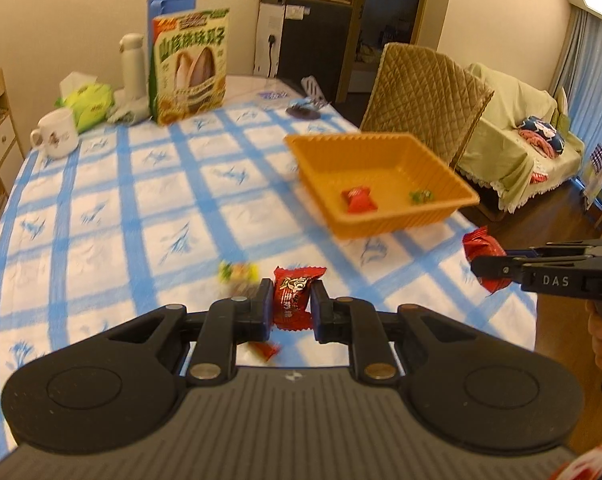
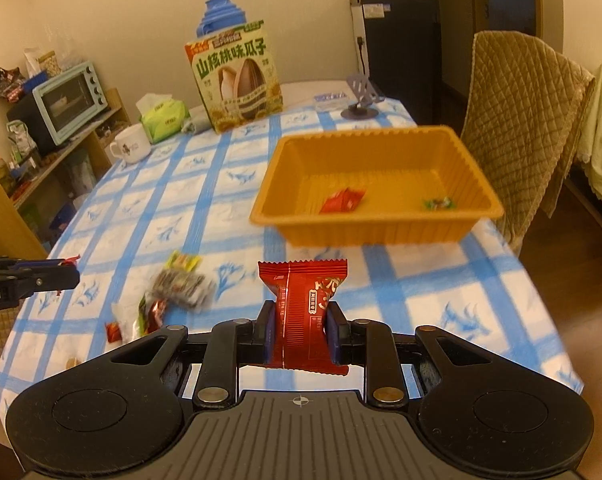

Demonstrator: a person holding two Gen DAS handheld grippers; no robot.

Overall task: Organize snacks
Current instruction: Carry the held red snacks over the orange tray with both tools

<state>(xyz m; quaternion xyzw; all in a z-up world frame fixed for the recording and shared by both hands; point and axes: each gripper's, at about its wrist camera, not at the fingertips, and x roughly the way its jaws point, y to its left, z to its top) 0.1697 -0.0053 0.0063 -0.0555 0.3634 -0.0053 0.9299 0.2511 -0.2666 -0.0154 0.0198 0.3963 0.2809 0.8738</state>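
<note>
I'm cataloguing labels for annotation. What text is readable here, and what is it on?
"山核桃味瓜子": sunflower seed box.
"DAS": side of the right tool.
"bot.AI", cut off at the frame edge: left tool.
Print on both held red snack packets: too blurred to read.

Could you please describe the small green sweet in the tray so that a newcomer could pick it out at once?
Start at the orange tray on the blue-checked tablecloth, near the quilted chair. Two wrapped sweets lie on its floor, apart. The green sweet is the smaller one, nearer the chair, unlike the larger red packet toward the middle.
</note>
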